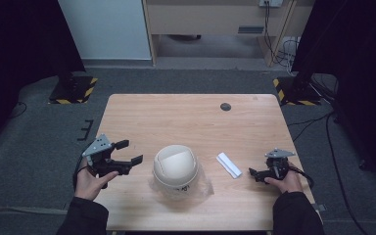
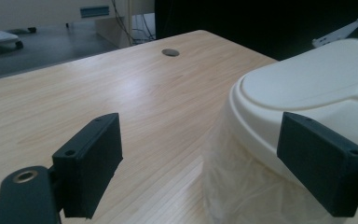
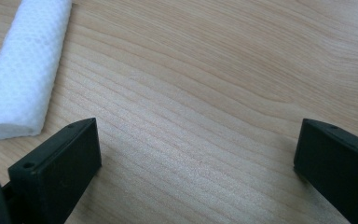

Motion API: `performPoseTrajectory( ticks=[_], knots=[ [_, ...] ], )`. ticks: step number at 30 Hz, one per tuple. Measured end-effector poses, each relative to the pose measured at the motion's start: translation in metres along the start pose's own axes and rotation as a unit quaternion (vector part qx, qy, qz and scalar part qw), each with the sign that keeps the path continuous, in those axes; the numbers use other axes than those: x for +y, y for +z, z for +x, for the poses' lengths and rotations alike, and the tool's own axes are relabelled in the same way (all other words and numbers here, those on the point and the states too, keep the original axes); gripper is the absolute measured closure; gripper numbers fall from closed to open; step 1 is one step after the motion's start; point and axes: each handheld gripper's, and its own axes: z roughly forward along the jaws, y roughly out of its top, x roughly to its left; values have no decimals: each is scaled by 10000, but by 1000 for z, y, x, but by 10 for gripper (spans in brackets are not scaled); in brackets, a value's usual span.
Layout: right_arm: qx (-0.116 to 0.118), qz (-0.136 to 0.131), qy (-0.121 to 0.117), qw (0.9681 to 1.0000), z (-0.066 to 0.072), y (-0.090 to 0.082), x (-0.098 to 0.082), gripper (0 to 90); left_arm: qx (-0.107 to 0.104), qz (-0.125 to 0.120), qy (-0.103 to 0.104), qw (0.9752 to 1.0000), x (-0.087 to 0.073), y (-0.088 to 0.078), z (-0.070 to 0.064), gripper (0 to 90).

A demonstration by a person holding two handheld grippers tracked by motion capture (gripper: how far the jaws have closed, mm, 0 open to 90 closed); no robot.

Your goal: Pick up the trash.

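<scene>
Right now I hold both tongs low over the table [image 1: 142,110], and by my reading the work has not properly begun: this looks like the approach before a first grasp. My left gripper [image 1: 127,152] has its jaws spread wide and holds nothing; in the left gripper view the cream domed lid [image 2: 307,88] of the container sits just beside the far jaw, with its crinkled clear plastic bag [image 2: 242,186] bunched underneath. My right gripper [image 1: 252,172] also stands spread and empty, hovering over bare wood near the folded white napkin [image 3: 21,74], which lies apart from the near jaw. From above, the container [image 1: 175,166] sits near the middle of the front half of the table, between my two hands, the napkin to its right. I judge the next move calls for closing in on the container from the left, keeping the jaws clear of the loose plastic so it does not snag. Behind the container the tabletop lies open up to the small round cable hole [image 1: 225,106]; the front edge is close to my forearms, so sliding toward me leaves little margin.
</scene>
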Motion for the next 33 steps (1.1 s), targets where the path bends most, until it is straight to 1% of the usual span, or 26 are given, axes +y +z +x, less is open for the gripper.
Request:
performPoseTrajectory(
  ticks=[3, 7, 11, 13, 17, 23, 26, 28, 31, 33],
  knots=[
    [0, -1, 0, 10000, 0, 0, 0, 7, -143, -28, 70, 9999, 6, 1, -7, 134],
    [0, -1, 1, 10000, 0, 0, 0, 7, -356, -34, 113, 9993, 12, 5, -18, 130],
    [0, 0, 0, 10000, 0, 0, 0, 7, -631, -64, 133, 9979, 18, 9, -28, 128],
    [1, 0, 3, 10000, 0, 0, 0, 7, -730, -49, 172, 9972, 21, 11, -32, 128],
    [0, 0, 1, 10000, 0, 0, 0, 7, -952, -10, 250, 9951, 23, 16, -42, 129],
    [0, 0, 0, 10000, 0, 0, 0, 7, -1279, 113, 371, 9910, 23, 28, -57, 132],
    [3, -1, -1, 10000, 0, 0, 0, 7, -1388, 144, 423, 9893, 23, 32, -63, 132],
    [4, 0, -2, 10000, 0, 0, 0, 7, -1409, 180, 466, 9888, 24, 34, -66, 133],
    [4, -1, -5, 10000, 0, 0, 0, 7, -1362, 246, 531, 9890, 23, 37, -67, 130],
    [4, 0, -2, 10000, 0, 0, 0, 7, -1357, 242, 529, 9890, 22, 38, -67, 128]
  ],
)
